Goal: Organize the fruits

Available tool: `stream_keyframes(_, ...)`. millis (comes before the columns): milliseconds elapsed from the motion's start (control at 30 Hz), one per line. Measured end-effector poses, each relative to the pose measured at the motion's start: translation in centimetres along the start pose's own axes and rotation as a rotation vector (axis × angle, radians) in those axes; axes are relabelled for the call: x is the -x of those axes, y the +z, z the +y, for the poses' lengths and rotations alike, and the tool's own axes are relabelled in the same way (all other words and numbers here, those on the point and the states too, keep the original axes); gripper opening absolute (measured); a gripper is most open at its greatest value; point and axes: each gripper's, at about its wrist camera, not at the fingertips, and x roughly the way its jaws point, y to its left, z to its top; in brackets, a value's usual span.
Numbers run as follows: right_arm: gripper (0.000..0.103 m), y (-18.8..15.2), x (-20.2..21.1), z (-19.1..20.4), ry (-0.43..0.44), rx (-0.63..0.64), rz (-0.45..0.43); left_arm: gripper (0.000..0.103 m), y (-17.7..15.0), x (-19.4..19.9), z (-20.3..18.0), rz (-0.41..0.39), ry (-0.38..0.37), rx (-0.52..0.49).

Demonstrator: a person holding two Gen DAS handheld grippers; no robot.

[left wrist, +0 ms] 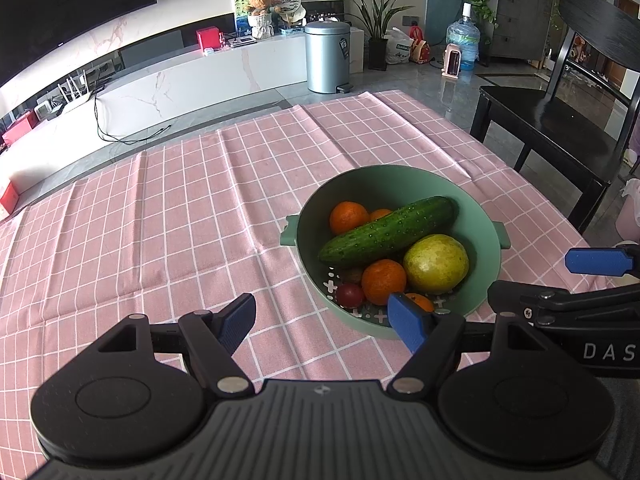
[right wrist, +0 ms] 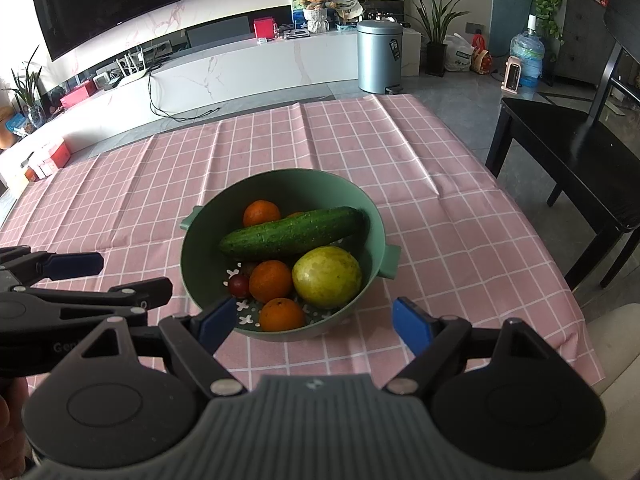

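- A table fills the middle of both views, covered by a pink tablecloth (right wrist: 360,152) with a white grid and several creases.
- A green colander bowl (right wrist: 208,216) with two small side handles stands directly on the cloth, at centre in the right wrist view and right of centre (left wrist: 476,208) in the left.

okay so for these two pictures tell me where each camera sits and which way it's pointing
Left wrist: sits on the left gripper, facing forward and down over the pink tablecloth; green bowl lies ahead to its right. Its own blue fingers show, spread, plus the right gripper at the right edge.
Right wrist: sits on the right gripper, facing the same way, bowl nearly centred. Its own spread fingers show, left gripper at the left edge.
Shared: bowl, cucumber, oranges, tablecloth, bin, black chair.
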Motion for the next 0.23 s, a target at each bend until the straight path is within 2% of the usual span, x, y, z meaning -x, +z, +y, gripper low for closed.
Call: stream_keyframes(233, 0.082, 0.02, 0.08, 0.06, -0.003, 0.003, -0.001, 0.088, -0.02, 0.28, 0.0, -0.007, -0.005, -0.004)
